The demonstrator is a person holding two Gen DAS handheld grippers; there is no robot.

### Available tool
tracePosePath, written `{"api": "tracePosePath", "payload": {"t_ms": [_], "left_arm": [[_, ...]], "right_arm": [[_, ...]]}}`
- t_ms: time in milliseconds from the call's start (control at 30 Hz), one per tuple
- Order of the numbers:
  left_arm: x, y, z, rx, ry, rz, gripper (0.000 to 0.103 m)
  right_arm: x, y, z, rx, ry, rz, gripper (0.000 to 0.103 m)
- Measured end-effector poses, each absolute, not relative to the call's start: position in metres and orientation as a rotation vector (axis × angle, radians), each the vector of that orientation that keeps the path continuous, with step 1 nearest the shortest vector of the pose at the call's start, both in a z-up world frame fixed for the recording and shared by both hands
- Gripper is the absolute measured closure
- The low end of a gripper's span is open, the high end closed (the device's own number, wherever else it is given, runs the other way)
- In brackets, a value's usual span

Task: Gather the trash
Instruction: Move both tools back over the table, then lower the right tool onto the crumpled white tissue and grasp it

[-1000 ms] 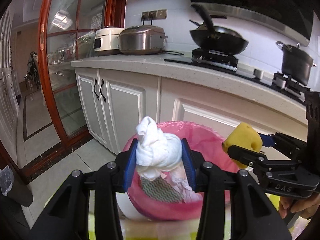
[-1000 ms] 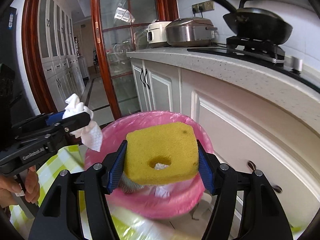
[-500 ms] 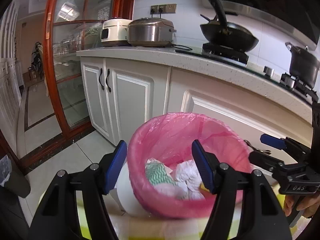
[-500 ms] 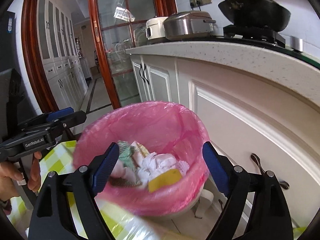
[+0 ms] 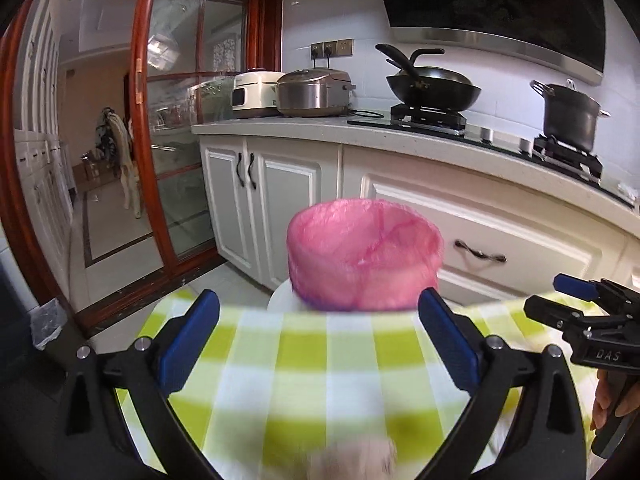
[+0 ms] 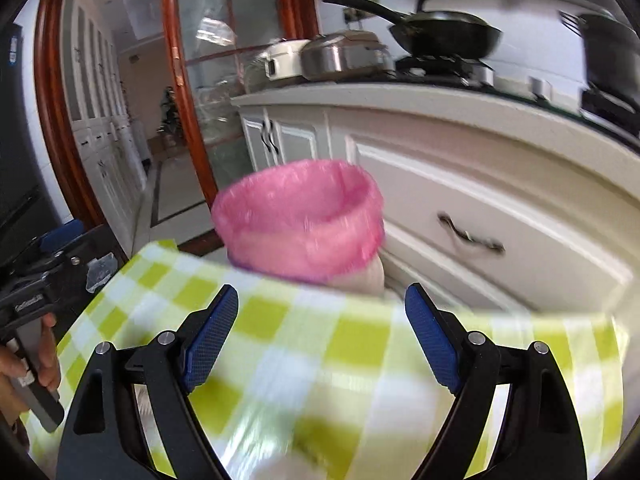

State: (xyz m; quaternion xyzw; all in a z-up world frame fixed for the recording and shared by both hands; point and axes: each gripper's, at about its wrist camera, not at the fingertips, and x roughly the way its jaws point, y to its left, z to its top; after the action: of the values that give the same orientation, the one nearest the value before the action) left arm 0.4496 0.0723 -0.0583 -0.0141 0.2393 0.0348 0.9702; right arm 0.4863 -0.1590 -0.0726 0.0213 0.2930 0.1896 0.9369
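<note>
Presently, reading from nine o'clock round to three o'clock:

Left hand-held gripper (image 5: 318, 344): fingers spread wide apart and holding nothing; it hangs over the green-checked surface (image 5: 320, 368).

Trash bin (image 5: 364, 256): white, lined with a pink bag, standing on the floor at twelve o'clock just past the far edge of the surface and in front of the white cabinets (image 5: 472, 236). From this low angle its inside is hidden, so I cannot tell what it holds.

Right hand-held gripper (image 6: 320, 340): fingers likewise wide apart and empty, pointed at the same bin.

Pale blur (image 5: 352, 460): a soft, light shape at six o'clock on the surface, too smeared to name; possibly another scrap.

Progress: neither tool carries trash, so I judge the task is between pickups.

Left to do: if that blur is rubbish, it needs gripping and dropping in the bin.
</note>
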Motion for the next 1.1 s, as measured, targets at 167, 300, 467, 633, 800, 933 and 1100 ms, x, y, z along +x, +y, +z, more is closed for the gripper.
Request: {"api": "tracePosePath", "payload": {"t_ms": [167,300,467,633,800,933,1100], "left_arm": [[0.387,0.056,-0.07,0.006,0.473,0.101,0.006],[0.349,0.053,-0.08,-0.036,0.464,0.119,0.006],[0.315,0.058,-0.091,-0.074,0.486,0.144,0.006],[0.304,0.07,-0.097,-0.08,0.525,0.157,0.006],[0.296,0.082,-0.104,-0.099,0.545,0.14,0.007],[0.3,0.085,-0.11,-0.102,0.565,0.14,0.007],[0.318,0.081,-0.123,-0.084,0.611,0.133,0.007]], "right_arm": [[0.434,-0.168,-0.091,0.091,0.607,0.33,0.022],[0.412,-0.165,-0.111,0.098,0.632,0.29,0.022],[0.405,-0.153,-0.133,0.093,0.687,0.257,0.022],[0.411,-0.145,-0.146,0.082,0.742,0.229,0.022],[0.414,-0.144,-0.153,0.093,0.761,0.199,0.022],[0.416,-0.142,-0.156,0.081,0.772,0.205,0.03],[0.417,-0.142,-0.157,0.093,0.788,0.215,0.035]]}}
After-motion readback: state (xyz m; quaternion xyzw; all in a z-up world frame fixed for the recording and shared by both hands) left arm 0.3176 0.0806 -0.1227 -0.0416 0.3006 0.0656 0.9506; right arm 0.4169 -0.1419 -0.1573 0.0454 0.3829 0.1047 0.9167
